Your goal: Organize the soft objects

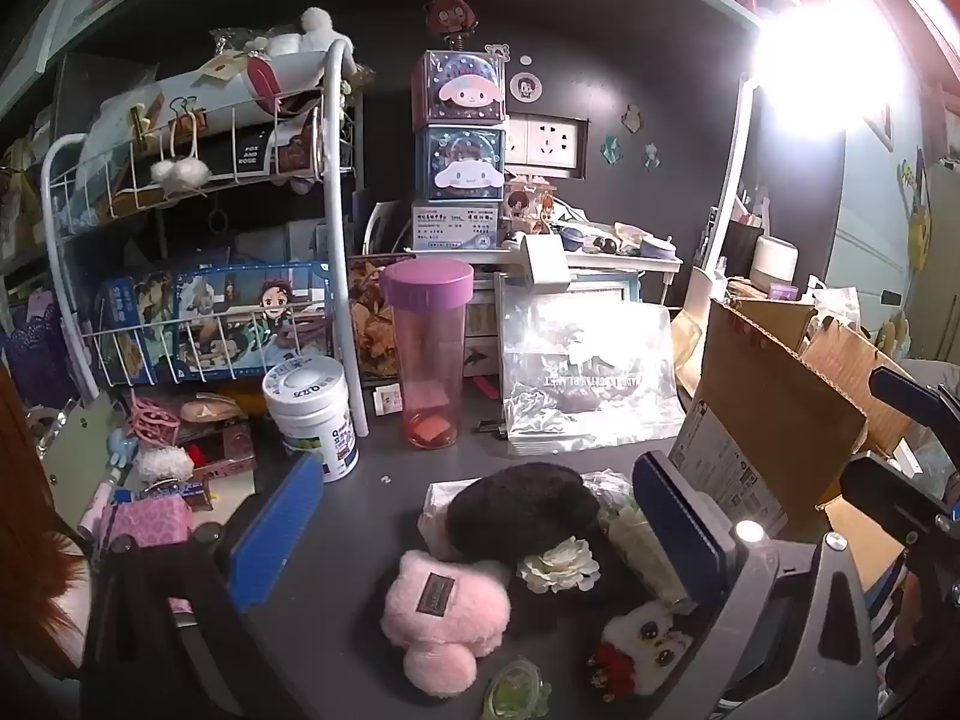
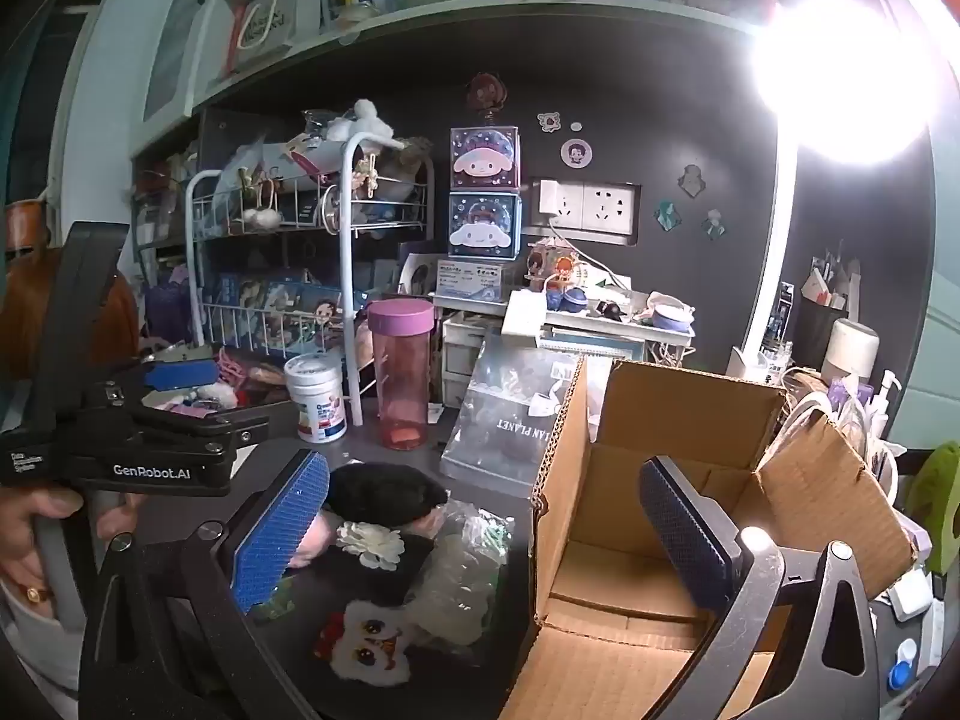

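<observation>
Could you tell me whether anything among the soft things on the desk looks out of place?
Mostly a loose heap: the white fabric flower lies partly on the black plush, beside the pink plush. The cardboard box stands open and looks empty.

A bright lamp (image 2: pixel 840 78) glares against the dark wall (image 2: pixel 690 138) beneath a book-lined shelf (image 2: pixel 420 18).

The pink plush (image 2: pixel 312 537) beside the black plush (image 2: pixel 384 492) was mostly hidden behind the right tool's (image 2: pixel 486 540) blue finger (image 2: pixel 282 528). Right of the black plush, the cardboard box (image 1: pixel 774 414) ran off the left-wrist view's edge, its interior unseen there
</observation>
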